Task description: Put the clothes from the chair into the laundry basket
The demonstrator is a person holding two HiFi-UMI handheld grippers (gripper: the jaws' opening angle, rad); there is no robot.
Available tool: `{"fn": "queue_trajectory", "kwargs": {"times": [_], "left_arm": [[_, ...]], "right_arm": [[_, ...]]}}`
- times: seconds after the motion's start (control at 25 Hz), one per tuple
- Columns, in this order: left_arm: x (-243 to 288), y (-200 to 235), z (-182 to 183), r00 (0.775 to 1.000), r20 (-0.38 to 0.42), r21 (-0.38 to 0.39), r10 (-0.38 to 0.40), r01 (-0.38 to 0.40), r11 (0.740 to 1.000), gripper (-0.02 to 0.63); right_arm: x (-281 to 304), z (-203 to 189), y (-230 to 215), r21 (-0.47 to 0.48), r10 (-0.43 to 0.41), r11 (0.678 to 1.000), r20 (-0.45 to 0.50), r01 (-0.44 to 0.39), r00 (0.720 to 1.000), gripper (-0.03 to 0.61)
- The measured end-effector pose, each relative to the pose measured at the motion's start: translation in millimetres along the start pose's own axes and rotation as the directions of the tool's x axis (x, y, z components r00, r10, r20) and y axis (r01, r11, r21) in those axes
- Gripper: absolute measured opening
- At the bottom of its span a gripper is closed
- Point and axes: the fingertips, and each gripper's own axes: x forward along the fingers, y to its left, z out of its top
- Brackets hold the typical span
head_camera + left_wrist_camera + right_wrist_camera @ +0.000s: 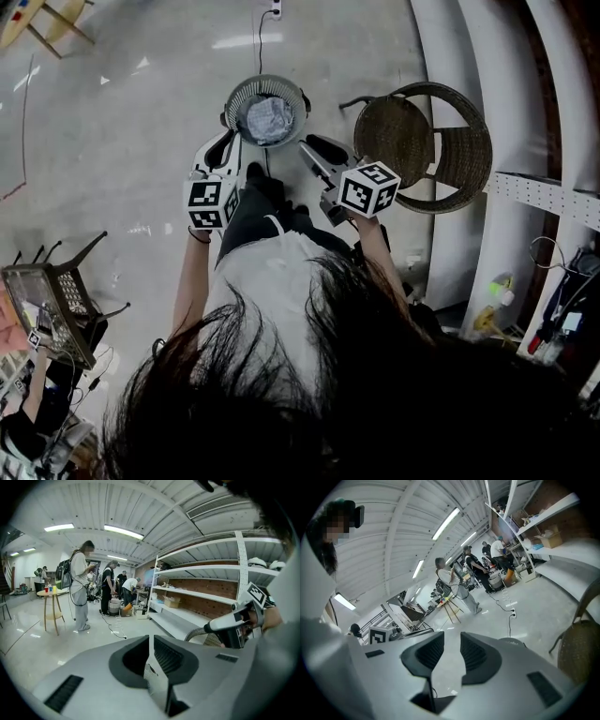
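Just short of the basket (236, 94), the left claw (223, 148) is held all but closed on nothing, and the right claw (317, 150) slightly parted, also empty. Inside the basket, clothes (269, 120) are seen lying. Right of the basket, the chair (398, 131) is found bare, so the task is judged essentially done.

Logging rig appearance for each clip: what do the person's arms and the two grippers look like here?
The left gripper and right gripper both have pale grey bodies and black ribbed pads. Each carries a white cube printed with black square markers. No cables show on them. The person wears a white top; the forearms look uncovered by sleeves.
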Motion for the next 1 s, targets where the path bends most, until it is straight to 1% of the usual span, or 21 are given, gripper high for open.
{"fn": "queue_trajectory", "kwargs": {"times": [0.2,0.44,0.72,0.84,1.0], "left_arm": [[-25,-34,-2,1.000,0.019,0.000,0.005,-0.005,1.000,0.043],[-52,-76,-16,1.000,0.010,0.017,0.000,0.000,1.000,0.042],[-77,-109,-26,1.000,0.025,0.014,0.015,-0.016,1.000,0.043],[-84,-121,-24,0.999,0.036,0.022,0.007,-0.008,1.000,0.043],[-90,-134,-22,0.999,0.049,0.036,-0.005,0.003,0.999,0.043]], "right_arm": [[-31,-14,10,-0.023,0.014,1.000,0.024,-0.013,1.000,0.117],[-69,-30,29,-0.078,0.029,0.997,0.043,-0.026,0.999,0.107],[-107,-42,35,-0.119,0.027,0.993,0.067,-0.019,0.997,0.106],[-116,-44,40,-0.131,0.025,0.991,0.080,-0.015,0.996,0.106],[-121,-51,52,-0.170,0.039,0.985,0.080,-0.025,0.996,0.098]]}}
